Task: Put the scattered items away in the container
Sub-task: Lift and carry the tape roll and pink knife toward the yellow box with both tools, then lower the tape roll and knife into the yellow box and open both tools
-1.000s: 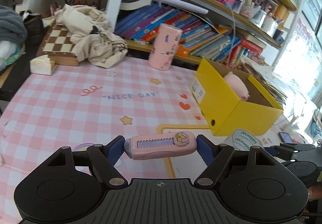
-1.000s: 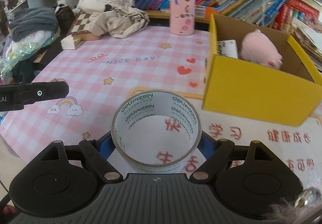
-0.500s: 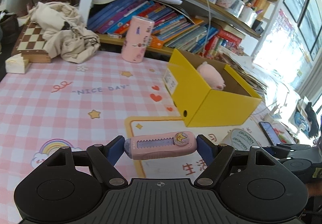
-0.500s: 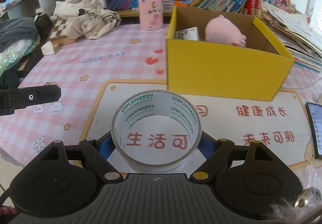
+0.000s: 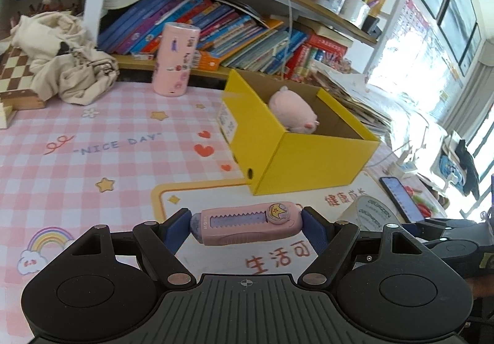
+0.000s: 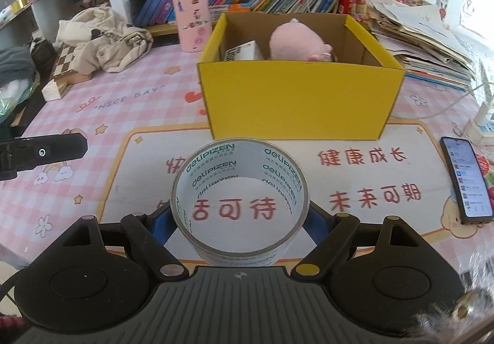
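My left gripper (image 5: 246,225) is shut on a pink utility knife (image 5: 247,222), held crosswise above the mat, short of the yellow box (image 5: 308,158). My right gripper (image 6: 239,220) is shut on a roll of clear tape (image 6: 239,186), held upright in front of the yellow box (image 6: 296,103). The box holds a pink plush toy (image 6: 296,41) and a small white carton (image 6: 242,50). The tape roll (image 5: 370,216) and the right gripper also show at the right of the left wrist view. Part of the left gripper (image 6: 40,152) shows at the left of the right wrist view.
A pink cylinder (image 6: 192,18) stands behind the box by the bookshelf. A beige cloth (image 6: 105,35) and a chessboard (image 6: 66,66) lie at the back left. A phone (image 6: 466,177) lies on the mat at right. Stacked papers (image 6: 426,35) lie right of the box.
Both grippers have moved right and toward the yellow box with their items still held. The box now sits nearer and more central in the right wrist view.
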